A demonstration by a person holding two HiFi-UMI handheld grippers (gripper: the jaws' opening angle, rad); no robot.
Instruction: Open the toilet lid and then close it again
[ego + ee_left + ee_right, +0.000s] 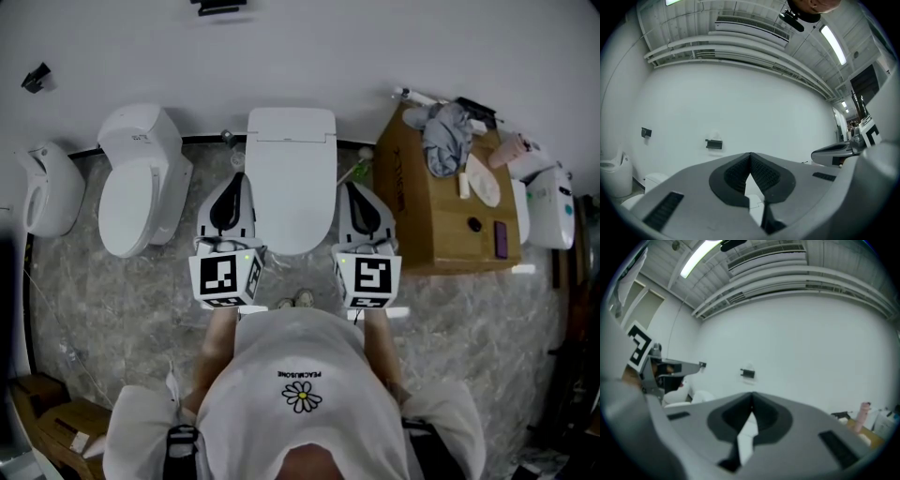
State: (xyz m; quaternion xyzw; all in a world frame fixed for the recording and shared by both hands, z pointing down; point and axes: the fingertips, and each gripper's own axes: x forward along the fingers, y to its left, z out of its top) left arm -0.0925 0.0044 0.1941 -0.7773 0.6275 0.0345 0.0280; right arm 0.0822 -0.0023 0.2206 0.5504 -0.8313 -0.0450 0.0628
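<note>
White toilet lid (291,178) is lying closed between left gripper (239,183) and right gripper (351,187), both hovering just beside it, jaws pressed together, gripping nothing.

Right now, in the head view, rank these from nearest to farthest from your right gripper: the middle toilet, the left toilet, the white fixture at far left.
1. Middle toilet: directly left of the right gripper, lid down.
2. Left toilet: one place further left.
3. White fixture: far left, at the picture's edge.
</note>
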